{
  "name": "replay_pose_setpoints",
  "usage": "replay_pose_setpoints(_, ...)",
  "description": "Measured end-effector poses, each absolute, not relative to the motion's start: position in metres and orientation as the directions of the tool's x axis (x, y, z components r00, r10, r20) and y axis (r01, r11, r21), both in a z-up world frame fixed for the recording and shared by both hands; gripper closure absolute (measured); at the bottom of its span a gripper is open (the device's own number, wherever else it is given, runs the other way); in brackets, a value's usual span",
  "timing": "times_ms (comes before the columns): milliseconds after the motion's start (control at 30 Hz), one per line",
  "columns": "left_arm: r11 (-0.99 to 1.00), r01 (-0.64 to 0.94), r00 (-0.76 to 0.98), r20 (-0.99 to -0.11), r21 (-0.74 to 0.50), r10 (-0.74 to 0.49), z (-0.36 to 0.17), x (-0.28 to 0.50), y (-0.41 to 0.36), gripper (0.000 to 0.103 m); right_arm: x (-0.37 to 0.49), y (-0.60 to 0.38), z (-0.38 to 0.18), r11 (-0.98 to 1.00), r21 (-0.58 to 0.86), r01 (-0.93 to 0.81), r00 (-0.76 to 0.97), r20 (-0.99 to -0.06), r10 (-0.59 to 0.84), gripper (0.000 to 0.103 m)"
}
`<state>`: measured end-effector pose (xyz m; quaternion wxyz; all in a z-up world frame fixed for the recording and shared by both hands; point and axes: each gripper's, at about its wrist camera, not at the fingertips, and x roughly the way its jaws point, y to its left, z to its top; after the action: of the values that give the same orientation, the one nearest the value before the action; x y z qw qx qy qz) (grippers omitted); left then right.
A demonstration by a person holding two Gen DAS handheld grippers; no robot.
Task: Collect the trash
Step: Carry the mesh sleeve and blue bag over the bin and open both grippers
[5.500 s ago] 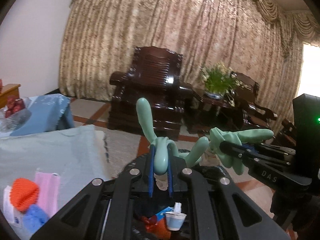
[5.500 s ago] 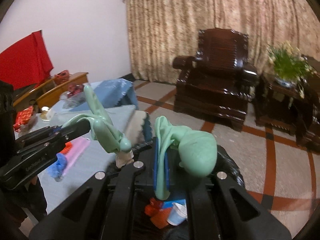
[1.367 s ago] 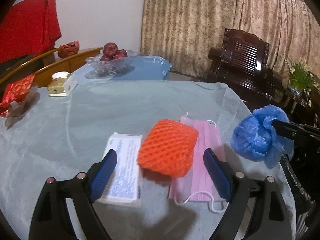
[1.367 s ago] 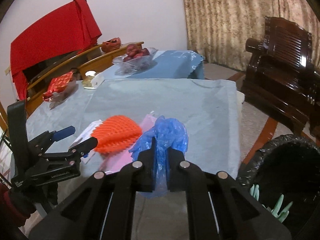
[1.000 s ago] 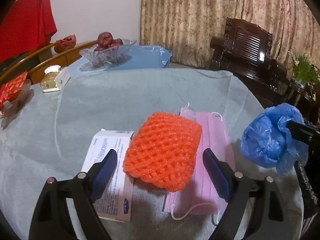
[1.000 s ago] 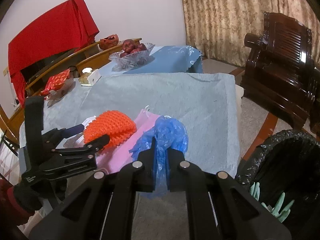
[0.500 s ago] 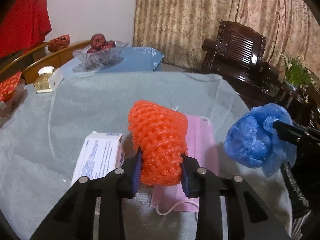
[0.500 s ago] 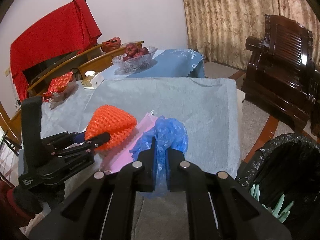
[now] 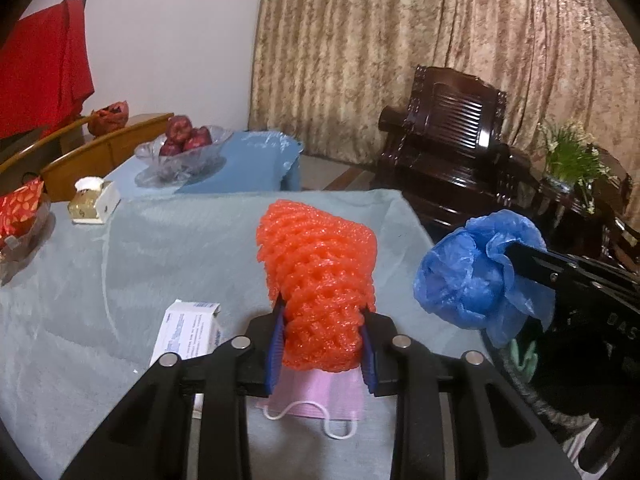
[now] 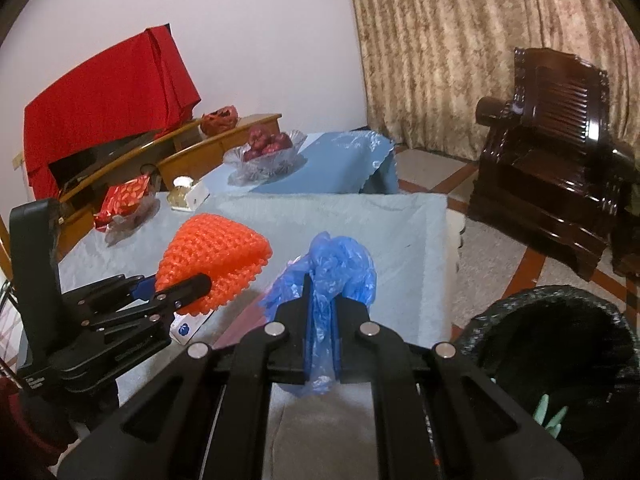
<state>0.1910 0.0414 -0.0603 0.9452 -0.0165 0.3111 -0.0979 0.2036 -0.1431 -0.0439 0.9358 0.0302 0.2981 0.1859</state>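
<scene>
— How do the jaws stand?
— The left gripper (image 9: 323, 336) has its jaws clamped on an orange foam fruit net (image 9: 320, 276), squeezing its lower end. The right gripper (image 10: 322, 316) has its jaws pinched tight on a crumpled blue plastic shoe cover (image 10: 328, 270).
— Where is each piece against the table?
— The net is lifted off the grey-green tablecloth (image 9: 180, 256), above a pink face mask (image 9: 316, 396) that lies flat on the cloth. A white medicine box (image 9: 188, 330) lies on the cloth just left of the mask. The blue cover hangs over the table's near right edge.
— And the bin?
— A black-lined trash bin (image 10: 560, 320) stands on the floor beside the table's right edge, with a green rubber glove (image 10: 554, 414) inside.
</scene>
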Motion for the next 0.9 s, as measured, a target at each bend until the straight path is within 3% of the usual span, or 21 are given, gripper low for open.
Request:
replay_pose_setpoints(467,0.958,0.262,0.804,-0.523,-0.116,-0.283,-0.027,0.167,-0.014,0.072,0.162,-0.201,-0.018,0.96,0.132,-0.247,0.82,-0.499,0.28,0.097)
replay_pose_setpoints(900,0.899,0.419,0.749,-0.51,-0.13,-0.423,-0.021,0.164,-0.104,0.072,0.127,-0.296,-0.02,0.993,0.103,-0.063,0.857,-0.504,0.107,0.097)
